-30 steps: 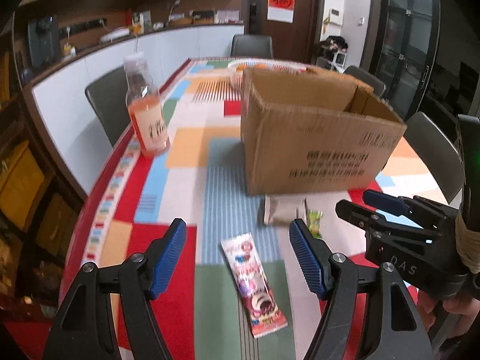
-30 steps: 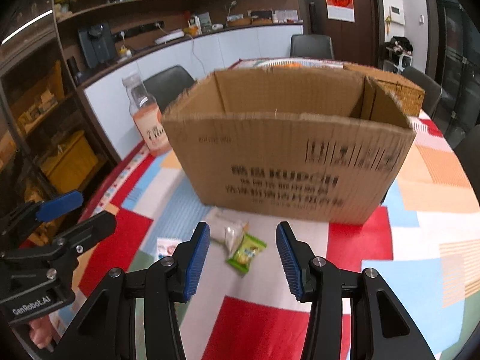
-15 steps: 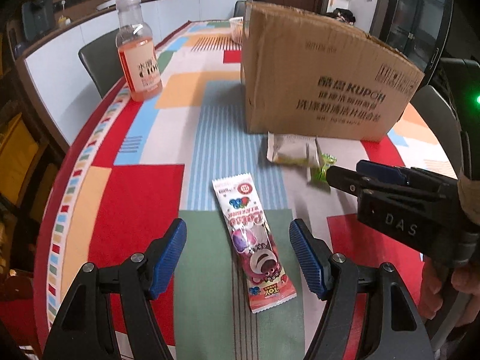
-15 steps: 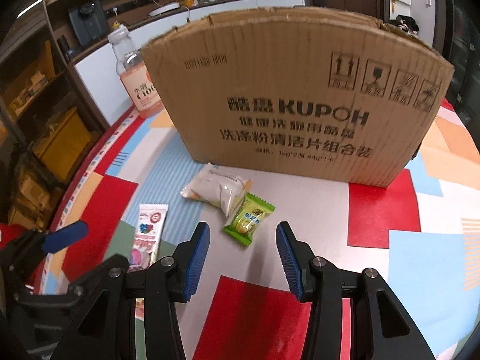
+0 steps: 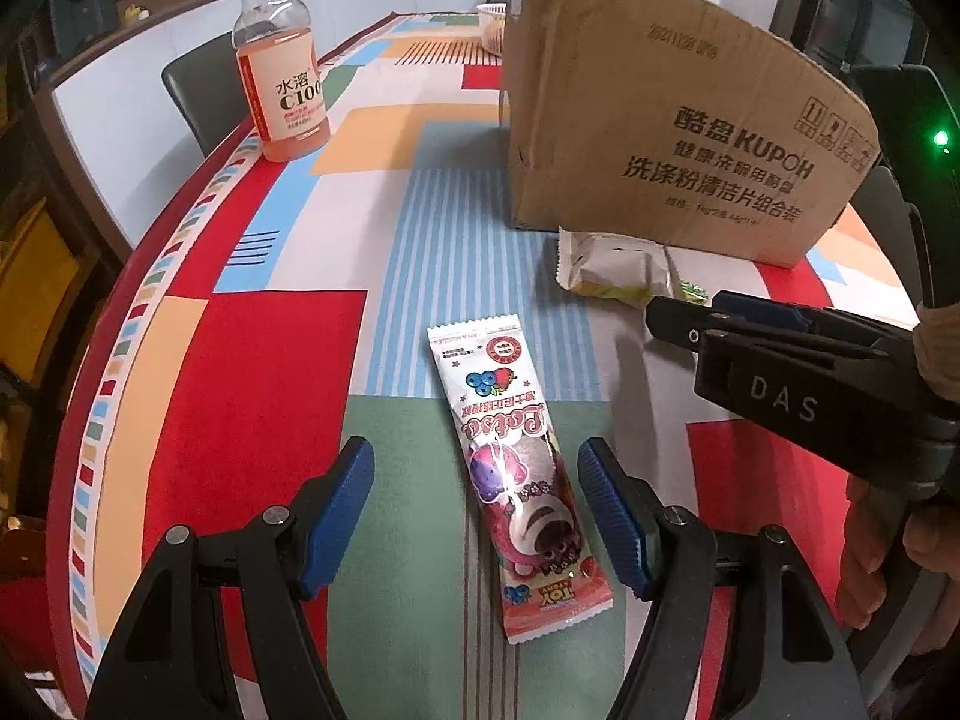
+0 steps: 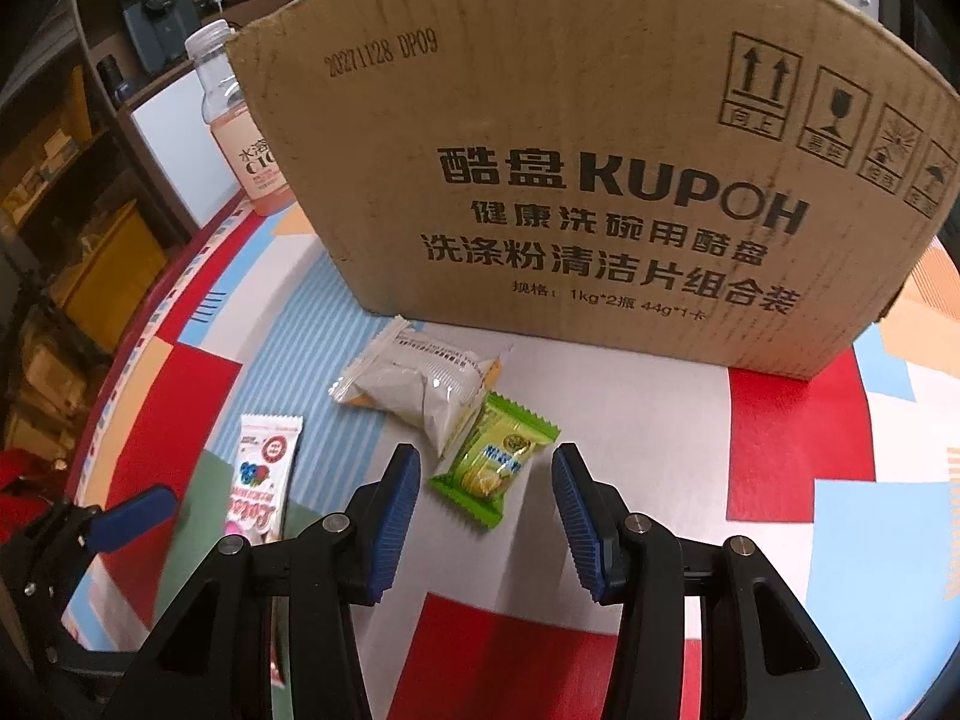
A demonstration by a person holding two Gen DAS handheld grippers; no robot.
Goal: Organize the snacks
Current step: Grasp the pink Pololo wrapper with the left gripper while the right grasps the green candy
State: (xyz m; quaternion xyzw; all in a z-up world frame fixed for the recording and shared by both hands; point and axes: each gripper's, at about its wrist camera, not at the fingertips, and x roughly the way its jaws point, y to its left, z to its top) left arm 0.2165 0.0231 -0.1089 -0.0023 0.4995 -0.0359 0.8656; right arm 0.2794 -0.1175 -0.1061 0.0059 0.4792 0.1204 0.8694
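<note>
A long pink snack packet [image 5: 516,474] lies flat on the colourful tablecloth, and my open left gripper [image 5: 477,501] straddles its near half just above it. The packet also shows in the right wrist view [image 6: 261,474]. A small green snack packet [image 6: 493,459] lies between the pads of my open right gripper [image 6: 485,516], overlapping a white snack bag [image 6: 420,387]. The white bag [image 5: 615,267] and a sliver of the green packet [image 5: 690,291] show in the left wrist view. A brown cardboard box [image 6: 570,180] stands right behind the snacks; its inside is hidden.
A pink drink bottle [image 5: 282,60] stands near the table's left edge, also in the right wrist view [image 6: 240,126]. A dark chair [image 5: 192,90] sits past that edge. The right gripper's body [image 5: 798,384] shows at right in the left wrist view.
Both grippers have come down and closer to the table. The pink packet now lies between the left pads, and the green packet between the right pads. Both stay open.
</note>
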